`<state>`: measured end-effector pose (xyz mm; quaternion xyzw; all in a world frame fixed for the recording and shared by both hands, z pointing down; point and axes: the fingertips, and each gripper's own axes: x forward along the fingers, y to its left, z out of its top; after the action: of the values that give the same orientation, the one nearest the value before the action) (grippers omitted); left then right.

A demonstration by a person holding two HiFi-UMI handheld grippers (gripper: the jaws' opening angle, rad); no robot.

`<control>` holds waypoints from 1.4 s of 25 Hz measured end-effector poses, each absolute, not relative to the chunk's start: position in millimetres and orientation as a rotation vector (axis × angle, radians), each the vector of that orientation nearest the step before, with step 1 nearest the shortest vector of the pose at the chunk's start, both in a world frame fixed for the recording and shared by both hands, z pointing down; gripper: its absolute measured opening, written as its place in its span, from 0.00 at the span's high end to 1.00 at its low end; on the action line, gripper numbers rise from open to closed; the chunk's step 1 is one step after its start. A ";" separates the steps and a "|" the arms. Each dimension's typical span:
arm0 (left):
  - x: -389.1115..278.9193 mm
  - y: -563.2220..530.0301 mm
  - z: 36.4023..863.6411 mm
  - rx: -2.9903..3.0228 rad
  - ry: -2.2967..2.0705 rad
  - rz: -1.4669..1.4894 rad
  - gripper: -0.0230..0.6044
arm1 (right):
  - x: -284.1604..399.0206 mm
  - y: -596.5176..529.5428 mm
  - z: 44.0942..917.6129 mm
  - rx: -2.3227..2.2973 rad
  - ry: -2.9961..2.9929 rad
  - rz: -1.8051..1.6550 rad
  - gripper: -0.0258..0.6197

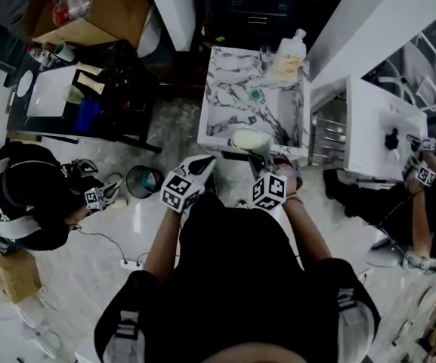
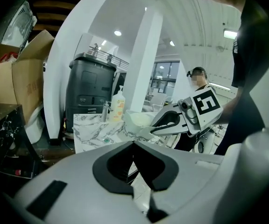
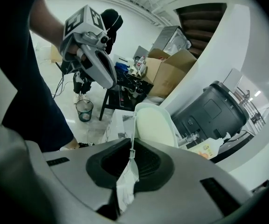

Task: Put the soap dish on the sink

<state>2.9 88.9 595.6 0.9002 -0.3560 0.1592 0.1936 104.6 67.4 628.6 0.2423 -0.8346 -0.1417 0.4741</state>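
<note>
Soap dish (image 1: pixel 249 138) sits at the near edge of the marble sink (image 1: pixel 229 89), pinched by its thin rim in my right claw (image 3: pixel 132 149), left claw (image 2: pixel 134 146) closed on nothing, so I fear it pivoting loose and falling short.
</note>
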 end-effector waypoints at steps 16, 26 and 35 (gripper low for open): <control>-38.9 10.2 598.8 2.586 -0.825 0.477 0.97 | 57.0 0.6 628.5 0.648 -1.978 -0.321 0.94; -48.6 -19.3 611.1 2.602 -0.728 0.495 0.97 | 41.3 -24.7 635.0 0.670 -1.942 -0.298 0.94; -60.1 -46.6 614.9 2.638 -0.662 0.481 0.97 | 32.0 -43.0 641.1 0.704 -1.903 -0.279 0.94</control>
<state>-60.1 -46.6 614.9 0.9380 -0.2354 0.1709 0.1886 32.0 -43.0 641.1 0.2936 -0.7937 -0.1162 0.5200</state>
